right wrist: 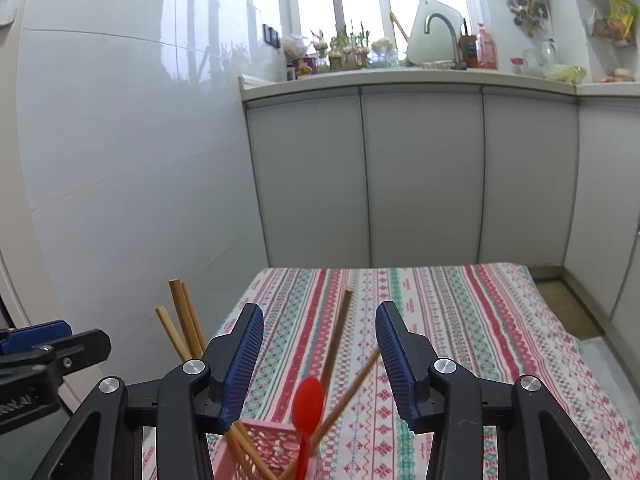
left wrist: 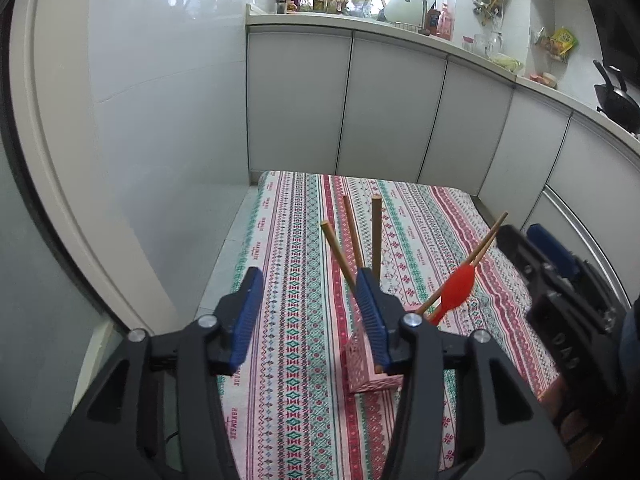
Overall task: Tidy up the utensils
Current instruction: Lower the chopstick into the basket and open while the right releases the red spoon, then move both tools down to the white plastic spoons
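My left gripper (left wrist: 308, 312) and right gripper (right wrist: 320, 364) both hang with fingers spread and empty above the pink slotted basket (right wrist: 272, 450) holding wooden chopsticks (left wrist: 350, 236) and a red spoon (right wrist: 307, 404), on a surface under striped patterned cloth (right wrist: 460, 320), before grey kitchen cabinets (right wrist: 420, 176).

Table (right wrist: 460, 320) w/ striped patterned cloth is stretching out ahead of both pairs of jaws, running up to the white cabinets. Pink lattice basket (left wrist: 366, 376) is sitting directly on the cloth, just below and behind the left rig's right-hand jaw; in the right wrist view it's lying low between the jaws, nr the left one.
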`<state>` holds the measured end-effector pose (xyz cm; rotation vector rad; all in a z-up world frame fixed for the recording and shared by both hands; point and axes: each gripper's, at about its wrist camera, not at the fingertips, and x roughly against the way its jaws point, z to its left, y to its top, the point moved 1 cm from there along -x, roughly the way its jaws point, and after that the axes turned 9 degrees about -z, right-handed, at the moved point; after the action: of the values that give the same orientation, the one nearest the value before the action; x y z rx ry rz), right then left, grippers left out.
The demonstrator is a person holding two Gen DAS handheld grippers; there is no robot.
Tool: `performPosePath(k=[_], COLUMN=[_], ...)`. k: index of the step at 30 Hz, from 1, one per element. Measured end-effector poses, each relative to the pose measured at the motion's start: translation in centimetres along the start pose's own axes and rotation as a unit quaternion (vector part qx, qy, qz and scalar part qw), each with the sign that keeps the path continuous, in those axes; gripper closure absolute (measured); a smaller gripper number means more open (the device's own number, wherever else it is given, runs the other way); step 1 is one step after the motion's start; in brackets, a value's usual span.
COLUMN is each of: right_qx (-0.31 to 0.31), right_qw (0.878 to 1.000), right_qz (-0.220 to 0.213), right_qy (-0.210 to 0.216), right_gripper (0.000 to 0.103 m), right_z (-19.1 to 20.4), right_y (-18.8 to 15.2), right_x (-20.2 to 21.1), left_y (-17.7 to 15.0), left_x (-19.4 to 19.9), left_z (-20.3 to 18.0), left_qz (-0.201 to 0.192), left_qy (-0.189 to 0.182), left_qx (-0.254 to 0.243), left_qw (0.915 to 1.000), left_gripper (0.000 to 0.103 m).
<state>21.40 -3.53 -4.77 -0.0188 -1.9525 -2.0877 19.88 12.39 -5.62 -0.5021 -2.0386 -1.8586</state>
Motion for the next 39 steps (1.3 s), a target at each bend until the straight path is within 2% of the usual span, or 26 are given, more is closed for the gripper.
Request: performPosePath(k=[8,12,15,19,29,34,39], right_qx=[-0.013,0.001,0.012,-0.009,-0.037,-0.039,-0.054], right_qw=[0.999,0.998,0.995,0.992,0.976,0.961,0.942], right_qz=[0.039,0.070,0.094,0.127,0.210,0.264,0.316], right_qy=[0.005,-0.003,-0.017,-0.020,-0.051,-0.080,-0.096], right_gripper=[0.036,0.028,0.026,0.020,0.016,0.015,0.015], right_z=[-2.6,-4.1,-5.4,-7.4,-12.6,-14.7,-16.6], right_y=[1.7,2.2,2.2,1.8,-1.1,-3.4,-6.2], right_x=[3.5,5.7,7.4,8.9,11.0,10.8,10.4], left_y=[-0.5,-0.8,-1.0,-1.7,-4.5,-6.3,-8.4], left_x=[1.1,2.0,2.7,3.1,2.4,1.9,0.4], left_z=[-0.9,-2.2,-3.5,-4.9,-8.4,-10.3,-12.4], left_qz=[0.011,0.017,0.019,0.037,0.095,0.120,0.167], left_qy=[0.004,-0.011,-0.019,-0.040,-0.072,-0.079,-0.098], left_qx=[-0.007,-0.014,-0.028,-0.034,-0.078,-0.108,-0.125], left_qw=[0.9999,0.9997,0.9992,0.9979,0.9898,0.9837,0.9732], left_gripper=[0.034,0.021,0.018,0.011,0.009,0.009,0.009])
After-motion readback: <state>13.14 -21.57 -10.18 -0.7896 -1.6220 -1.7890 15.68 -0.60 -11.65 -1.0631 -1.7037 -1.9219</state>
